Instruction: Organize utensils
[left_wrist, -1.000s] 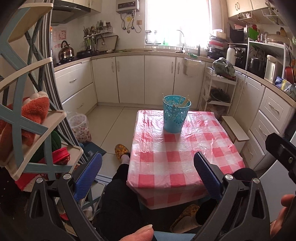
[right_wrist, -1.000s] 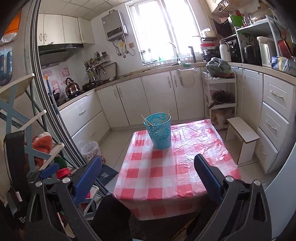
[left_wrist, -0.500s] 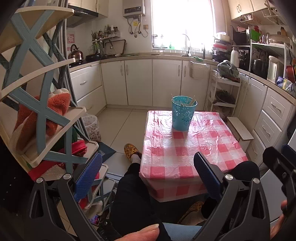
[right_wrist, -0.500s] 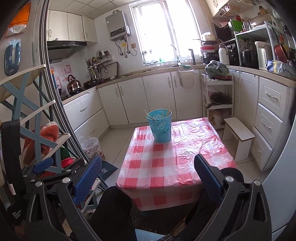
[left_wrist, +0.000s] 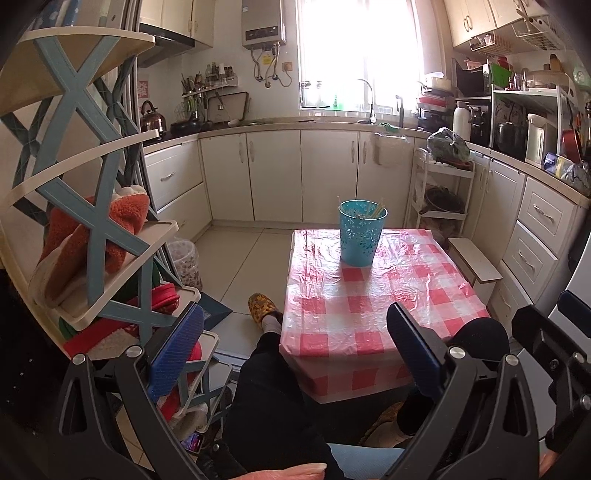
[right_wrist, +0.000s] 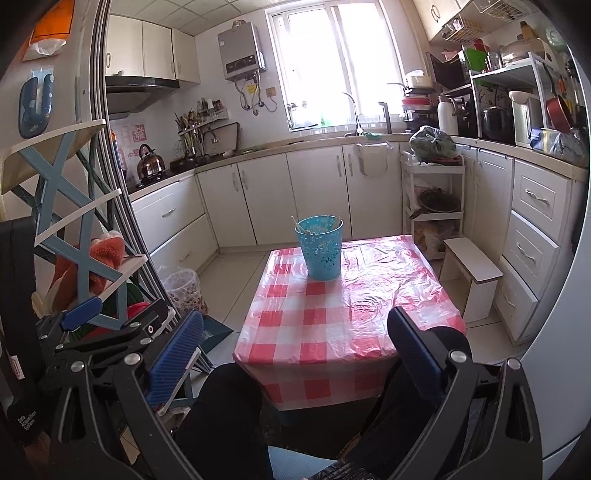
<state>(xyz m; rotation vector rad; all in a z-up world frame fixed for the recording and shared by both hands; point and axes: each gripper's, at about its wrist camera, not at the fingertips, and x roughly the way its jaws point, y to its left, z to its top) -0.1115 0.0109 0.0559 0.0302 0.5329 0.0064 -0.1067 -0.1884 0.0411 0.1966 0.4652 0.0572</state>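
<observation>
A blue perforated holder (left_wrist: 362, 237) (right_wrist: 322, 247) stands upright near the far end of a low table with a red-and-white checked cloth (left_wrist: 373, 310) (right_wrist: 343, 325). Thin wooden sticks, likely chopsticks (left_wrist: 375, 211) (right_wrist: 298, 225), poke out of its top. My left gripper (left_wrist: 295, 354) is open and empty, held well back from the table over a seated person's knees. My right gripper (right_wrist: 295, 350) is open and empty too, also back from the table's near edge. The other gripper shows at the right edge of the left wrist view and at the left of the right wrist view.
A shelf rack with blue cross braces (left_wrist: 92, 229) (right_wrist: 74, 206) holding slippers stands close on the left. The person's legs in dark trousers (left_wrist: 266, 398) (right_wrist: 221, 413) lie below both grippers. A white stool (left_wrist: 476, 266) (right_wrist: 472, 273), a small bin (left_wrist: 184, 258) and white cabinets ring the table.
Both grippers have pulled back and risen away from the table, so the table and holder look smaller and farther. Both stay open.
</observation>
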